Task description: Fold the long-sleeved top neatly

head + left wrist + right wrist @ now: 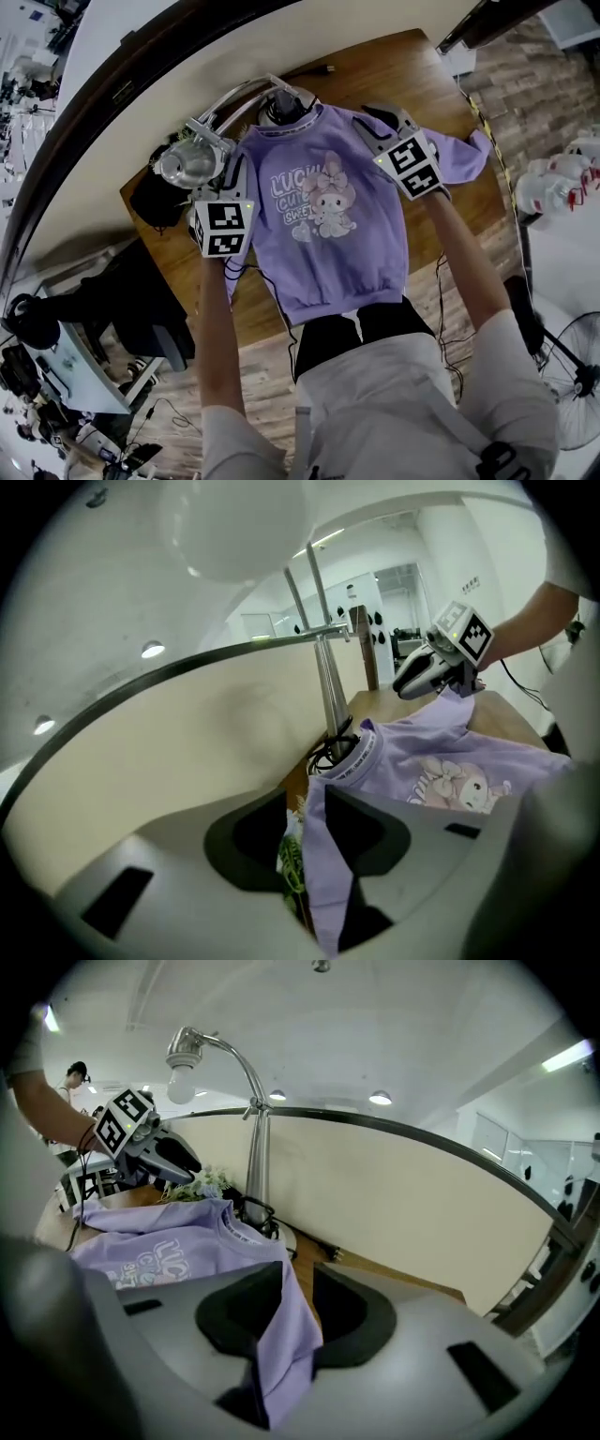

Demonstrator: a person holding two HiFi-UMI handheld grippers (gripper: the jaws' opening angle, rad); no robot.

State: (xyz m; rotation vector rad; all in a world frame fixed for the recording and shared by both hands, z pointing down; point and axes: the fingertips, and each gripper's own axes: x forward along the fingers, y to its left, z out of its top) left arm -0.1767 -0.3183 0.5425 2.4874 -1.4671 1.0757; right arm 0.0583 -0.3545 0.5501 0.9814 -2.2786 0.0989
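Long-sleeved top (323,225) slack between parted jaws of left gripper (314,841) and right gripper (298,1321), neither clamped. Risk: shoulders slipping out and bunching if raised unclamped.

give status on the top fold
left gripper and right gripper open, top loose between jaws at shoulders. spread on table, print up, unfolded. lamp close behind collar.

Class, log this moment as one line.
left gripper: open, top between jaws | right gripper: open, top between jaws | top: front up on table
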